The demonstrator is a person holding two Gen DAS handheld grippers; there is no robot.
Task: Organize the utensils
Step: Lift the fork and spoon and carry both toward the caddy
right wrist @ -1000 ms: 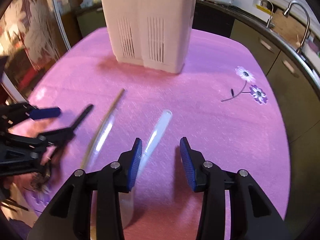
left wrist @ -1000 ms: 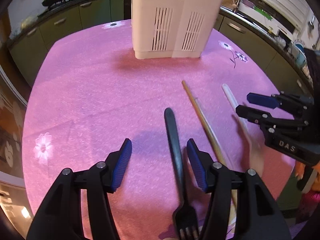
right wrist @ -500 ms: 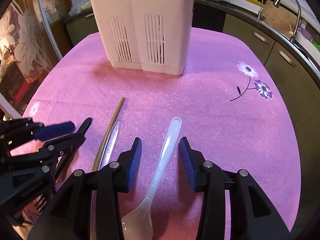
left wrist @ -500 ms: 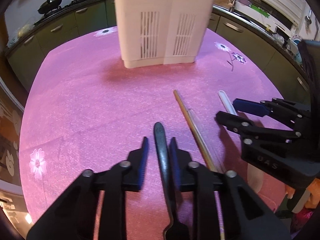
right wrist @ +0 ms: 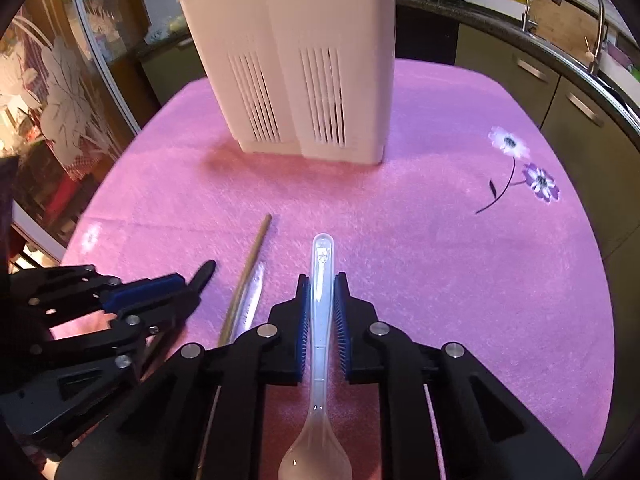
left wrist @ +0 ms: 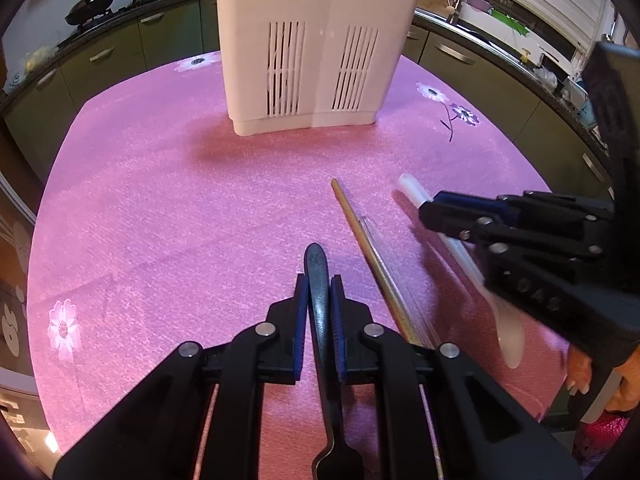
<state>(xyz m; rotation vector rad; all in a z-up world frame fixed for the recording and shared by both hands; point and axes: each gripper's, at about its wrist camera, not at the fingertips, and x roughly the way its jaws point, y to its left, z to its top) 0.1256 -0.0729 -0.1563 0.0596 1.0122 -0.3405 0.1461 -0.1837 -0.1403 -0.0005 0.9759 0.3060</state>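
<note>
A white slotted utensil holder (left wrist: 316,48) stands upright at the far middle of the pink table; it also shows in the right wrist view (right wrist: 296,68). My left gripper (left wrist: 319,284) is shut on the handle of a black fork (left wrist: 318,264), handle pointing at the holder. My right gripper (right wrist: 321,284) is shut on the handle of a clear plastic spoon (right wrist: 322,256), bowl toward me. A wooden chopstick (left wrist: 368,240) and a thin clear utensil beside it (right wrist: 253,300) lie on the cloth between the two grippers.
The pink cloth (left wrist: 160,200) with printed flowers (right wrist: 524,168) covers the table. Kitchen counters with cabinets ring it, with pots (left wrist: 90,2) at the far left and a sink tap (right wrist: 592,8) at the far right. A glass cabinet (right wrist: 48,92) stands left.
Both grippers have closed: the left on the black fork handle, the right on the clear spoon handle. Both moved slightly forward toward the holder.
</note>
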